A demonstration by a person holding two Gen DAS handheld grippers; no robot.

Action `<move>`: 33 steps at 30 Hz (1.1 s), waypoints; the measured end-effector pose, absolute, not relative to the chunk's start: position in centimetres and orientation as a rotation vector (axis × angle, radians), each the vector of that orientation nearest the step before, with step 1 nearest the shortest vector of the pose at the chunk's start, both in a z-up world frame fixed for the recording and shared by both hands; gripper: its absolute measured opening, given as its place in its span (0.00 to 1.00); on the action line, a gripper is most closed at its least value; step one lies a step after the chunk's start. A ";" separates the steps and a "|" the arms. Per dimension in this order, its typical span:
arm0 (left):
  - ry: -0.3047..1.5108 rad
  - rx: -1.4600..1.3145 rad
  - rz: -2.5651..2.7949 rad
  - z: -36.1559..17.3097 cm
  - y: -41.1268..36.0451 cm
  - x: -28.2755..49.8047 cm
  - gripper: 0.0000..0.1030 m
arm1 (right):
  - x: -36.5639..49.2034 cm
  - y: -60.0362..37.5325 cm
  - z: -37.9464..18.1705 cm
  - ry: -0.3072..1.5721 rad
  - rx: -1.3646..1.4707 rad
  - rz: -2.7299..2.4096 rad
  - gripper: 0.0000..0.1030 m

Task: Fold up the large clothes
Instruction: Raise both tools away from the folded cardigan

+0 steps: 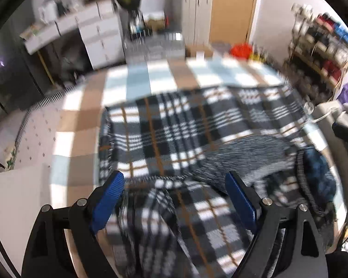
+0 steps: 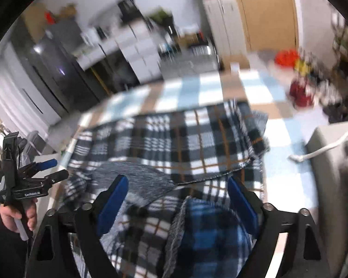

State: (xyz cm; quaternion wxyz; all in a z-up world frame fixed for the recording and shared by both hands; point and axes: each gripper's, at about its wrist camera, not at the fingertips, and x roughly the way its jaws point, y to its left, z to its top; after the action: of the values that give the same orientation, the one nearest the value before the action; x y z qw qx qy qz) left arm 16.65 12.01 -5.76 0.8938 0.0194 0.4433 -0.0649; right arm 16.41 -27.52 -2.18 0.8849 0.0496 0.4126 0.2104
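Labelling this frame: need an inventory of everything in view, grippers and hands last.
plaid garment: 1, black, white and tan, spread on the checked surface
checked surface: 1, pale blue, white and tan, under the garment
blue plaid fabric: 1, by the garment's near edge
drawer unit: 1, white, back left
shelf rack: 1, right wall
left gripper: black, blue pads, open
right gripper: same, open
hand: 1, holding left gripper's handle

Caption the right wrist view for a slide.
Right gripper, open, above a plaid garment on a checked bedcover.
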 end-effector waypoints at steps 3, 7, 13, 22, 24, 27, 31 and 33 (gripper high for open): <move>0.810 0.035 -0.053 -4.0 11.7 13.5 0.84 | 11.4 -27.7 -1.4 0.700 0.058 0.408 0.96; 0.706 0.015 0.004 -2.4 10.8 8.6 0.84 | 6.1 -27.9 -1.4 0.611 0.112 0.466 0.99; 0.587 0.013 0.057 -1.7 10.6 3.4 0.84 | 0.3 -28.1 -2.6 0.505 0.068 0.483 1.00; 0.659 0.002 0.053 -4.9 11.5 1.3 0.96 | -0.5 -28.5 -5.1 0.642 0.087 0.465 1.00; 0.710 -0.002 0.041 -6.1 12.1 1.8 0.96 | -0.2 -28.8 -5.2 0.654 0.110 0.449 1.00; 0.796 -0.015 0.054 -8.1 13.4 2.9 0.96 | -0.2 -29.2 -5.4 0.662 0.121 0.433 1.00; 0.827 -0.027 0.086 -9.5 14.9 3.6 0.96 | -0.1 -29.2 -5.9 0.677 0.100 0.425 1.00; 0.835 -0.032 0.093 -9.8 15.1 3.8 0.96 | 0.0 -29.1 -6.2 0.690 0.092 0.425 1.00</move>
State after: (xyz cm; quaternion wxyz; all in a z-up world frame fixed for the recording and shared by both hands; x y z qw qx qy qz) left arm 3.81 15.14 -9.83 0.9129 -0.0154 0.4054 0.0451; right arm 0.01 -29.08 -6.24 0.9180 0.0448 0.3355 0.2066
